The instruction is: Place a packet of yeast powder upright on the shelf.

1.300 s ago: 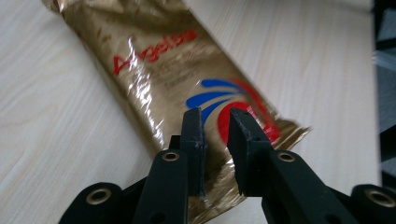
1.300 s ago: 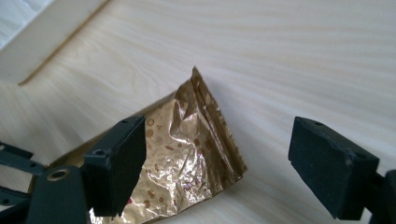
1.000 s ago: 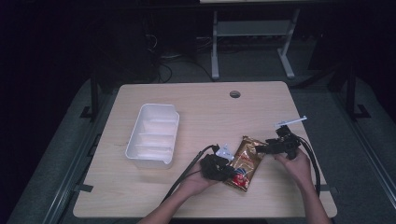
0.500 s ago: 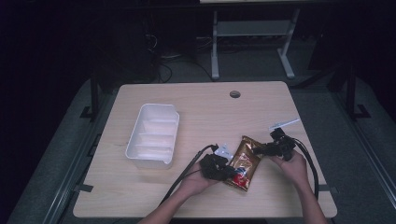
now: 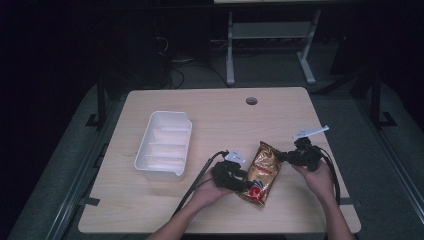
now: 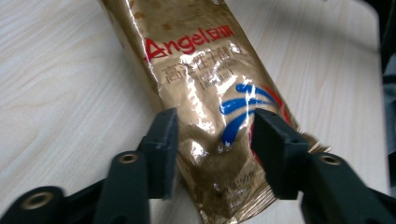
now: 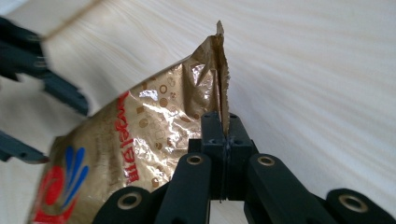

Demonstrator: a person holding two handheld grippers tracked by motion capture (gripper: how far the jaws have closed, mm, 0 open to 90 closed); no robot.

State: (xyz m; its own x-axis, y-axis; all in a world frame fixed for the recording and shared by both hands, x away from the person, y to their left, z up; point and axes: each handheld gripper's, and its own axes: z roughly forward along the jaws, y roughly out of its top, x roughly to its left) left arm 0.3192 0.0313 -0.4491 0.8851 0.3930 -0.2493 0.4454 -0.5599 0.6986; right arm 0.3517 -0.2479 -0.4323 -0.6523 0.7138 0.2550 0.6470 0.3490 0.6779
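right tongs (image 7: 225,140) clench the gold packet's (image 7: 140,154) crimped edge; left tongs (image 6: 212,140) straddle its other end, released

A dim lab or test room set up for recording, not a home; a plain light-wood desk (image 5: 210,107) with a round cable hole (image 5: 251,101) stands alone on grey carpet (image 5: 65,170); the surroundings are dark; behind the desk a white metal frame (image 5: 270,35) rises from the floor, with loose cables (image 5: 172,55) lying near it; dark metal rails (image 5: 102,97) flank the desk's sides; a person's hands hold cabled black grippers, the left gripper (image 5: 235,180) and right gripper (image 5: 295,157), over the desk.
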